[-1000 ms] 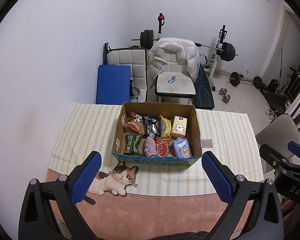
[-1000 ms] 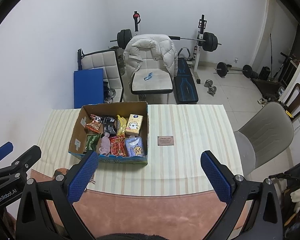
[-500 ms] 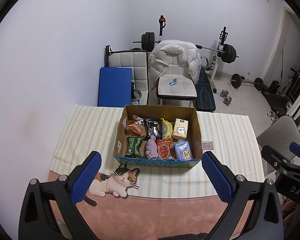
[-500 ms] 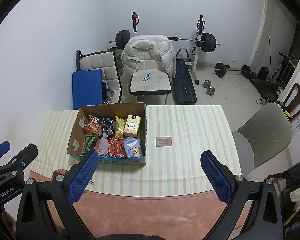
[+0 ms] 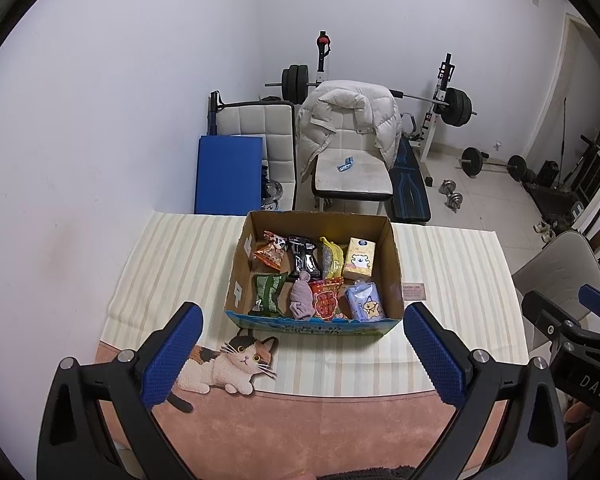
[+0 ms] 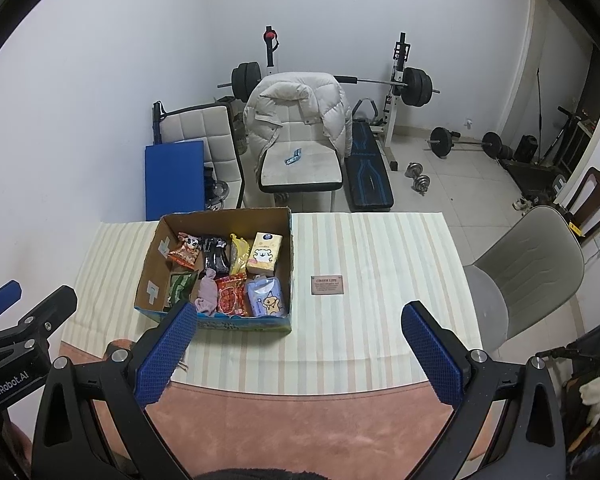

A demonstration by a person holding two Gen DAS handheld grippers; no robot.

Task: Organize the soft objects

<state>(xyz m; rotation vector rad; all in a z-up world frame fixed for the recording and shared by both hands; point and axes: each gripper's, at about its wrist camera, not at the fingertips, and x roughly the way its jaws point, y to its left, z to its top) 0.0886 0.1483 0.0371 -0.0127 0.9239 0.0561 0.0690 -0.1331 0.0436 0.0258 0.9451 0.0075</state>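
Note:
An open cardboard box (image 5: 395, 264) (image 6: 150, 258) stands on the striped tablecloth. It holds several soft items: snack packets, a green packet (image 5: 268, 294), a rolled pink cloth (image 5: 302, 300) (image 6: 207, 291), a red packet (image 5: 327, 300), a yellow tissue pack (image 5: 359, 259) (image 6: 264, 254) and a blue tissue pack (image 5: 365, 302) (image 6: 267, 298). My left gripper (image 5: 300, 354) hovers open above the table's near edge, in front of the box, holding nothing. My right gripper (image 6: 298, 354) is open too, to the right of the box, with its left pad overlapping the box's front corner in view.
A small brown card (image 6: 327, 284) lies on the cloth right of the box. A cat picture (image 5: 228, 366) is printed near the front edge. A grey chair (image 6: 528, 272) stands at the table's right; a chair with a white jacket (image 5: 350, 136) and gym weights stand behind.
Both grippers have pulled back and risen a little, so the box looks slightly smaller and farther. Both stay open and empty.

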